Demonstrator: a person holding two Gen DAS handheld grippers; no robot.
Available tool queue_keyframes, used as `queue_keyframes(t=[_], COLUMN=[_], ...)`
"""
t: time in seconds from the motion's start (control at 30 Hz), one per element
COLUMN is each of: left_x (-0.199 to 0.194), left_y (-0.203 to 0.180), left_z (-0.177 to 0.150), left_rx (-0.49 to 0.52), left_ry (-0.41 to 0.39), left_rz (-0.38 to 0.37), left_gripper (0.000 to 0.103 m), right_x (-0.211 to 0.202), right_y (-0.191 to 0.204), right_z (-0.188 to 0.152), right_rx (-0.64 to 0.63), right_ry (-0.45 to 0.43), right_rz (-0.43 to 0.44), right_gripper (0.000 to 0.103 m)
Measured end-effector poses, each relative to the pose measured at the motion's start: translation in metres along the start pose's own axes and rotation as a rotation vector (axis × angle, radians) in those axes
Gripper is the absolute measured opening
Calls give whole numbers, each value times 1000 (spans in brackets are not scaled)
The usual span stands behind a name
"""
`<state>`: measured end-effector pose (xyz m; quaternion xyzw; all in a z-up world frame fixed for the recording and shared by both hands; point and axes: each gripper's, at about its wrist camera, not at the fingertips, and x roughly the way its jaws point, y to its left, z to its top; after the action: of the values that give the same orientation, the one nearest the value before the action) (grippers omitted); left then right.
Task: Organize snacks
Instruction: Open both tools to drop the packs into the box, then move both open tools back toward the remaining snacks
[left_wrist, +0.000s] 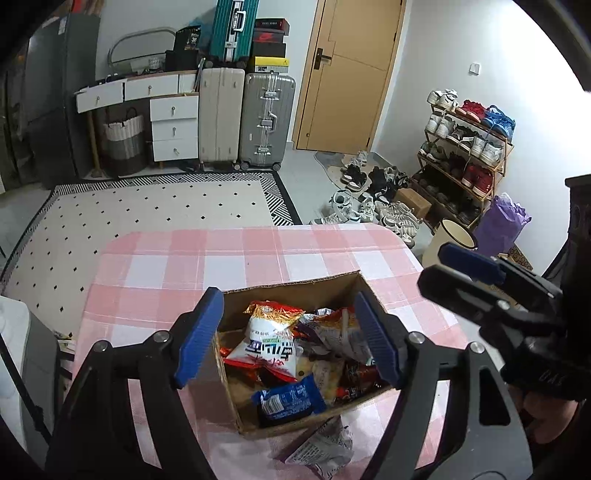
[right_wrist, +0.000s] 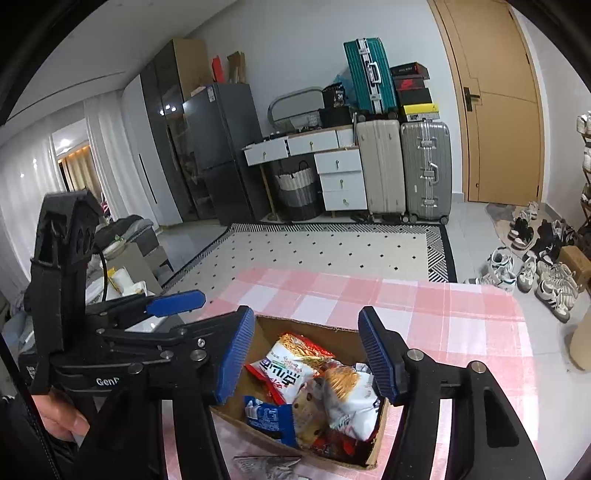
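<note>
An open cardboard box (left_wrist: 295, 291) stands on the pink checked tablecloth (left_wrist: 221, 258), filled with several snack packets. A white-and-red noodle packet (left_wrist: 269, 339) lies on top and a blue packet (left_wrist: 288, 400) sits at the near end. My left gripper (left_wrist: 288, 295) hovers over the box, open, its blue pads holding nothing. My right gripper (left_wrist: 434, 266) is off to the right, beside the box. In the right wrist view the right gripper (right_wrist: 306, 314) is open over the same box (right_wrist: 376, 439), with nothing between its pads. The left gripper (right_wrist: 199, 310) is close on its left. A crumpled packet (left_wrist: 321, 446) lies on the cloth just outside the box's near side.
A hand (right_wrist: 59, 417) holds the left gripper's handle. Beyond the table's far edge is a dotted rug (left_wrist: 166, 206). Suitcases (left_wrist: 266, 118), white drawers (left_wrist: 173, 125) and a door (left_wrist: 351, 74) are behind it. Shoes (left_wrist: 369, 206), a shoe rack (left_wrist: 465, 155) and a cream bin (left_wrist: 448, 240) stand right of the table.
</note>
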<state>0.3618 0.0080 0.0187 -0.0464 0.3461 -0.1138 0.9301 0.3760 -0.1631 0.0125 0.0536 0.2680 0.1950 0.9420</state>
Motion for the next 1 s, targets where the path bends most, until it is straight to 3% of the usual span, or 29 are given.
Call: queue_keyframes(t=[0.17,0.47,0.6,0.7,1.0], left_x=[-23,-71,-93,-109,-152], left_y=[-8,-24,-30,-34,-45], left_z=[-10,-35,-48,-59,-92], left_rx=[-1,30,41,43,57], left_ry=[-19,-51,-68,-84,-103], left_rz=[4,45,57,61,68], left_gripper=[79,84,92,101,102], right_x=[-25,-71,-92,-108,-154], right_y=[10,30,38,45,62], right_z=[-5,-20,-31,-40,-69], right_rx=[-12,-31,-36,-41,-47], right_ry=[-38,-92,-109,-124,-158], right_rz=[1,-1,1,4,-1], right_gripper=[67,85,91,92,97])
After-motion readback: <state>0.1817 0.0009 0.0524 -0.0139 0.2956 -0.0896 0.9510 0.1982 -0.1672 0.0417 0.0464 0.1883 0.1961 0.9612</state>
